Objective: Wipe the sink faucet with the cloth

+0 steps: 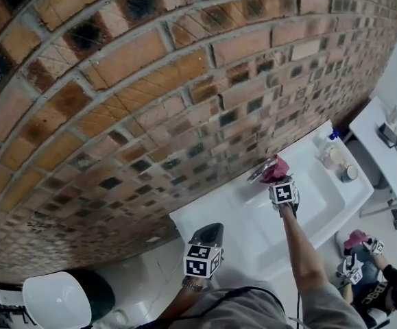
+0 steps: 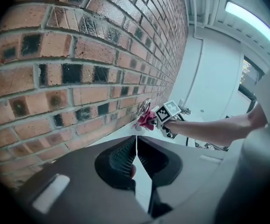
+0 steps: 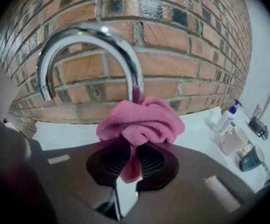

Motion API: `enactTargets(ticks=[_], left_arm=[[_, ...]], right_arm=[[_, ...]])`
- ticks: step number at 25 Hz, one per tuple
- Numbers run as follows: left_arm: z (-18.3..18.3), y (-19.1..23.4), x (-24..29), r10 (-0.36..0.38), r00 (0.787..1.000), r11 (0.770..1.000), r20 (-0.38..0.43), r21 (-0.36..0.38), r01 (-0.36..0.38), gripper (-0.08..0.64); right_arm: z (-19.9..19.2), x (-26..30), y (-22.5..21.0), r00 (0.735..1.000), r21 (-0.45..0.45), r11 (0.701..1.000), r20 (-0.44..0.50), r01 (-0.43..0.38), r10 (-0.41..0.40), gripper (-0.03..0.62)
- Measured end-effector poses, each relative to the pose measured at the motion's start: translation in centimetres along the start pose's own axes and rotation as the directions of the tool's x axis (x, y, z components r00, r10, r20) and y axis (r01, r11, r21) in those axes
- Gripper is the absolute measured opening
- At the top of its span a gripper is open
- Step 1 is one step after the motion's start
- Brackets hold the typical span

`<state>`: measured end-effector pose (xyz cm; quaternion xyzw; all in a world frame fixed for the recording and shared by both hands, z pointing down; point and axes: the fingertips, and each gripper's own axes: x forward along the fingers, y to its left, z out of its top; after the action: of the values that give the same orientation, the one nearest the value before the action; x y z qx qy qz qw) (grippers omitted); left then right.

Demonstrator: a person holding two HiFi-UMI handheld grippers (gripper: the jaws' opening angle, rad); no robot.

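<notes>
A curved chrome faucet point(image 3: 90, 45) rises from the white sink point(image 1: 321, 204) against the brick wall. A bunched pink cloth point(image 3: 141, 120) is pressed against the base of the faucet's upright stem, and my right gripper point(image 3: 130, 160) is shut on it. From the head view the cloth point(image 1: 275, 168) sits at the faucet point(image 1: 258, 172), just past the right gripper point(image 1: 280, 181). My left gripper point(image 1: 210, 233) hangs back over the counter's left end, shut with nothing in it. The left gripper view shows the cloth point(image 2: 146, 120) and faucet point(image 2: 144, 107) far ahead of its jaws point(image 2: 135, 157).
A pump bottle point(image 3: 227, 117) and small jars point(image 3: 235, 141) stand at the sink's right end. The brick wall point(image 1: 150, 81) runs close behind the faucet. A white toilet point(image 1: 57, 300) sits at the lower left. Another person with grippers point(image 1: 363, 252) is at the lower right.
</notes>
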<state>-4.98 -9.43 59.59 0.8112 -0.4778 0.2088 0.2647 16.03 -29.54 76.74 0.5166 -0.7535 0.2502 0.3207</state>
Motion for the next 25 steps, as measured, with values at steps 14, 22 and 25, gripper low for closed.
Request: enactTargets(ticks=[14,22,25], left_arm=[[-0.5,0.0,-0.9,0.012,1.000,1.000,-0.003,0.004,-0.012,0.023],[-0.6,-1.1,-0.5,-0.015,1.000,1.000,-0.005,0.013,0.015,0.023],[-0.3,-1.6,-0.3,-0.026,1.000,0.999,-0.007,0.024,0.027,0.023]], right_arm=[[7.5,-7.2,5.8,0.869,-0.478,0.790,0.476,0.383,-0.133,0.046],[4.4,-10.0,9.1,0.855,-0.758,0.467,0.519,0.455,0.010,0.046],[6.6,-8.7,4.9,0.872,-0.659,0.620,0.481,0.426,-0.087,0.046]])
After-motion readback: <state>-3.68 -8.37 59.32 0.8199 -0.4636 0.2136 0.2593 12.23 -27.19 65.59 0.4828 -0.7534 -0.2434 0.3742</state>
